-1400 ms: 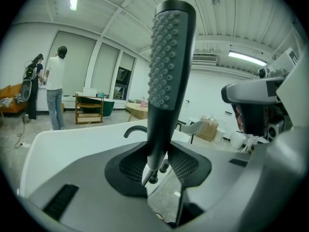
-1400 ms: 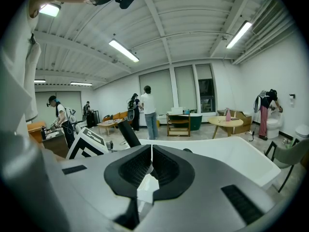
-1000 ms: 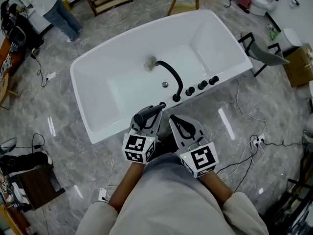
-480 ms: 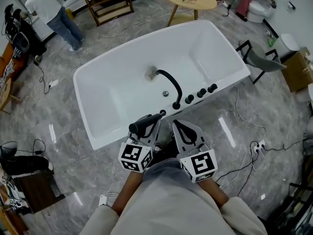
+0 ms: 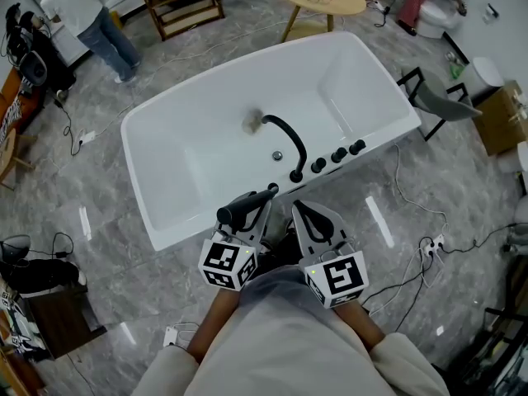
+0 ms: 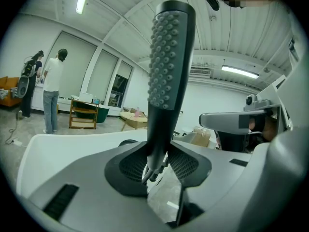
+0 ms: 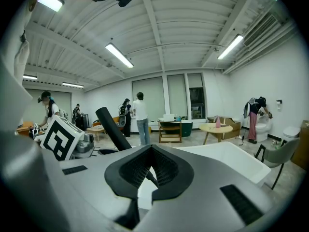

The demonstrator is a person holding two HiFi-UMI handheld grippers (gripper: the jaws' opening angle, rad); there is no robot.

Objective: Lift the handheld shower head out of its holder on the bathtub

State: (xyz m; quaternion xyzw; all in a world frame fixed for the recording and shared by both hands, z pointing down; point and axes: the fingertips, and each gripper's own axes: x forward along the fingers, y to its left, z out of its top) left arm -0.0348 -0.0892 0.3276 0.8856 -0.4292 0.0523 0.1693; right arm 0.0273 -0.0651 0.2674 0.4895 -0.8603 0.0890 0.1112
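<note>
Shower head (image 5: 247, 204), black and rod-shaped, sits in the grip of the left tongs (image 5: 252, 213) just near the bathtub's (image 5: 206, 114) near rim, its far end pointing toward the rim beside the curved black tap (image 5: 285, 139) and the row of knobs (image 5: 338, 153). In the left gripper view the shower head (image 6: 166, 71) stands upright, its studded face showing, and the left tongs (image 6: 157, 161) press on its lower handle from both sides. The right tongs (image 5: 307, 217) hang just to the right, closed on nothing; the right gripper view shows their pads (image 7: 145, 170) meeting with only floor and tub behind them.

The head view does not settle whether the lower end is fully clear of the holder. Judging from this, the lift would go best as a straight pull along the handle's own line, with no twisting, so the end does not catch. The grip sits low on the handle, so the long top could tip; firm pressure and a slow rise seem wise. A hose may trail from the bottom end, so slack should be watched. The closed right tongs are best held aside.

No brand or readable lettering shows on the shower head, tub or tap. The only printed patterns are the black-and-white square markers on the tongs' cubes (image 5: 224, 264).
</note>
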